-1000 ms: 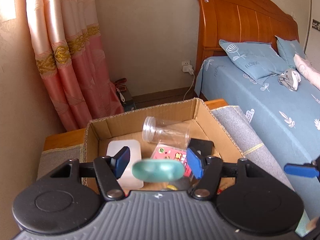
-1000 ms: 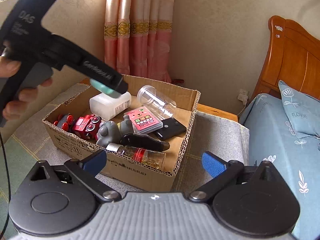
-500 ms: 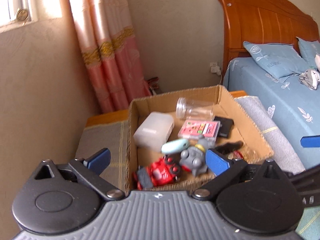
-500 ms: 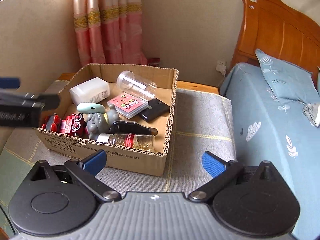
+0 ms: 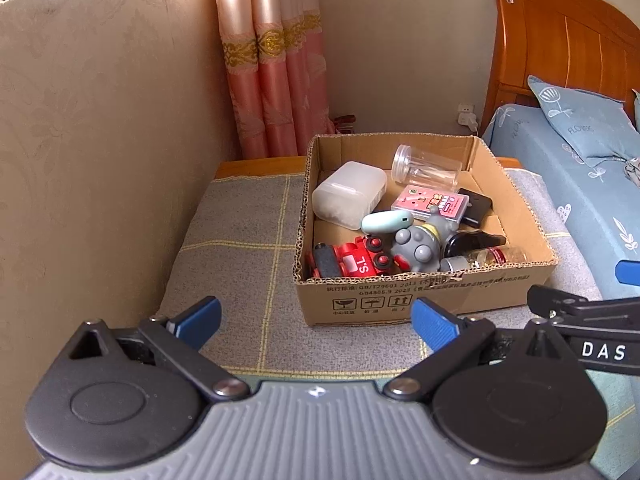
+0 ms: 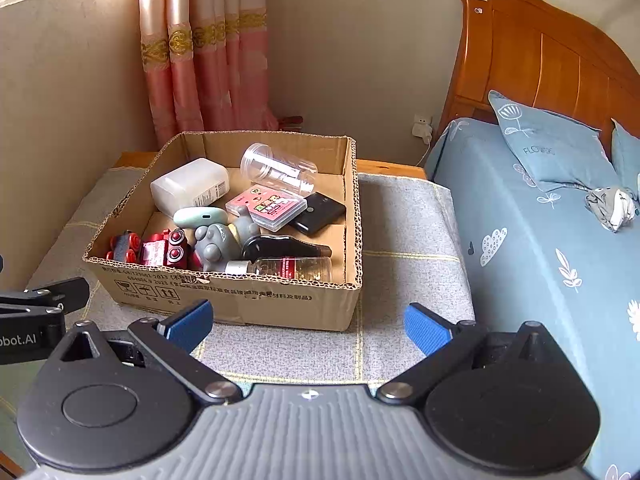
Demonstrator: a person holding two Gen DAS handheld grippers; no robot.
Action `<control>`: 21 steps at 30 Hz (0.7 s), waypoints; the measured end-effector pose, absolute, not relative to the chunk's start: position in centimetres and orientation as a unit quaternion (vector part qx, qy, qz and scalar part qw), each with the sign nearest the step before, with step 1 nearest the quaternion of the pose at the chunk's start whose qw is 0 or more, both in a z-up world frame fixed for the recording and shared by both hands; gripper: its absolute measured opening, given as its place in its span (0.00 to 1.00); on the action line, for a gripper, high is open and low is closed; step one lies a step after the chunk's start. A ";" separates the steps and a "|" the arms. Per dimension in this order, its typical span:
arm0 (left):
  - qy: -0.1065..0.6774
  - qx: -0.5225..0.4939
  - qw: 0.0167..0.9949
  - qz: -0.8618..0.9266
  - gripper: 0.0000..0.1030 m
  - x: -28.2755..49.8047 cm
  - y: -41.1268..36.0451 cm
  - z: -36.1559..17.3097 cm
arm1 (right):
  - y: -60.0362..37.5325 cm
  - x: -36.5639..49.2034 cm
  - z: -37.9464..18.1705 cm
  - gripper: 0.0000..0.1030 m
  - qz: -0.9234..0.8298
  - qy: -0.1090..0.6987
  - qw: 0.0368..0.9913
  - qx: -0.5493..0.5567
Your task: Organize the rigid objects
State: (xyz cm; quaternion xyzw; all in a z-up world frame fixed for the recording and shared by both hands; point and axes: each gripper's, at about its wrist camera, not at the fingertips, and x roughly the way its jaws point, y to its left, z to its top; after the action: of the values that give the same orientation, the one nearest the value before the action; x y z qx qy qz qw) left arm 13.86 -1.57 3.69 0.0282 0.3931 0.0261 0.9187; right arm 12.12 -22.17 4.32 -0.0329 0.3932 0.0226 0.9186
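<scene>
Empty, wide-open left tongs [image 5: 316, 322] before filled cardboard box [image 5: 424, 300].

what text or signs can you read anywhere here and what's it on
"DAS": right tool, seen from the left wrist.
"bot.AI", cut off at the edge: left tool, seen from the right wrist.
"FLOWER": pillow.
"S'L" as it reads: red toy train.
Three handling symbols: cardboard box front.
Box print line, pink card pack, white box label: too small to read.

Home bedroom: a bed [image 6: 540, 248] with wooden headboard [image 6: 552, 56] and blue pillow [image 6: 552, 152], pink curtains [image 6: 200, 48] at a window, a wall socket [image 6: 421, 125].
</scene>
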 end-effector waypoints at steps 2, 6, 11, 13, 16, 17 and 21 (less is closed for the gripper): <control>0.394 0.031 0.918 0.024 0.98 13.8 -1.7 3.8 | -22.1 12.0 4.3 1.00 0.025 0.394 0.918 -0.031; 0.395 0.034 0.918 0.027 0.98 13.8 -2.0 3.9 | -22.1 12.0 4.3 1.00 0.024 0.394 0.919 -0.029; 0.393 0.037 0.918 0.029 0.98 13.7 -2.1 4.0 | -22.3 11.9 4.4 1.00 0.023 0.391 0.920 -0.024; 0.393 0.038 0.918 0.030 0.98 13.7 -2.1 4.0 | -22.4 11.9 4.4 1.00 0.023 0.391 0.920 -0.021; 0.394 0.038 0.918 0.030 0.98 13.8 -2.2 4.0 | -22.4 11.8 4.4 1.00 0.024 0.390 0.920 -0.022; 0.394 0.039 0.918 0.031 0.98 13.8 -2.3 4.0 | -22.5 11.8 4.4 1.00 0.023 0.390 0.920 -0.021; 0.393 0.039 0.918 0.030 0.98 13.8 -2.3 4.0 | -22.6 11.8 4.6 1.00 0.023 0.388 0.921 -0.019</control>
State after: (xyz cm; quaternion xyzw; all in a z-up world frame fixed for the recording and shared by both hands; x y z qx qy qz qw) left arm 13.79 -2.27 4.05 0.0386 0.3933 0.0303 0.9181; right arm 11.78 -22.56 4.56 -0.0188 0.3883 0.0230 0.9211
